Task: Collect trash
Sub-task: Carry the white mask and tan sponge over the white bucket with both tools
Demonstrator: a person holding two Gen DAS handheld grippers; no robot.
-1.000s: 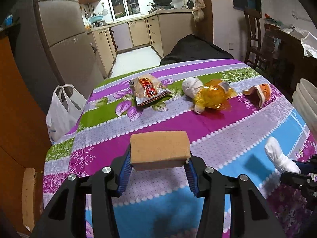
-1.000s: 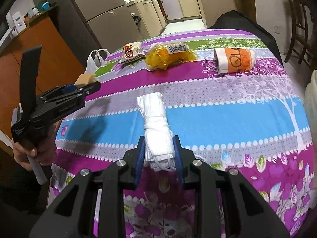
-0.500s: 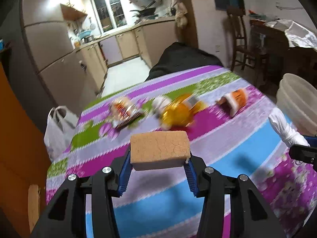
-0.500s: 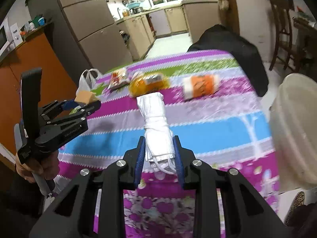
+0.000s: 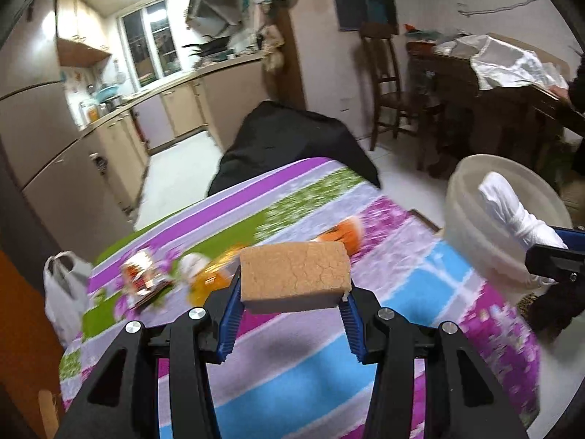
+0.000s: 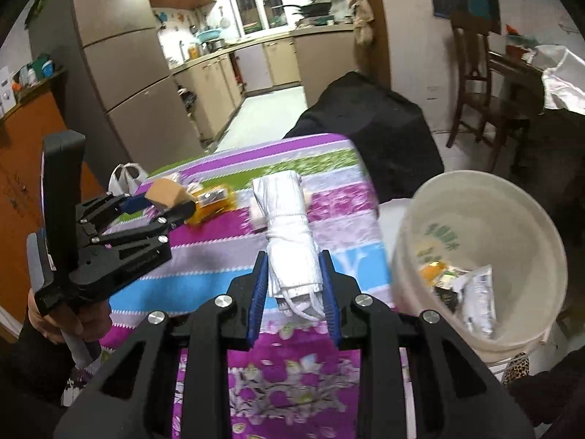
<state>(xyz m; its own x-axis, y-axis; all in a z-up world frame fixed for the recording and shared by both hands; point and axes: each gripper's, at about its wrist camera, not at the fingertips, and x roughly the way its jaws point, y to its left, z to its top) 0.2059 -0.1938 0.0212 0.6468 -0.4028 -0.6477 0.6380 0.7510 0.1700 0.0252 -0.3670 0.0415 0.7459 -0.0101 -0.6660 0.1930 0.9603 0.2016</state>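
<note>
The left gripper (image 5: 290, 305) is clamped on a tan sponge (image 5: 294, 274) above the table (image 5: 299, 376); the right gripper (image 6: 292, 292) pinches a white bundle (image 6: 289, 241) just left of the white bucket (image 6: 409, 219), which already holds wrappers (image 6: 471, 292).

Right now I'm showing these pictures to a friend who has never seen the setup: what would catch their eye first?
Probably the two loaded tools: the left tool is clamped on a tan sponge above the striped floral tablecloth, and the right tool grips a rolled white cloth. Next, the big white bucket off the table's right edge, with wrappers already at its bottom.
</note>
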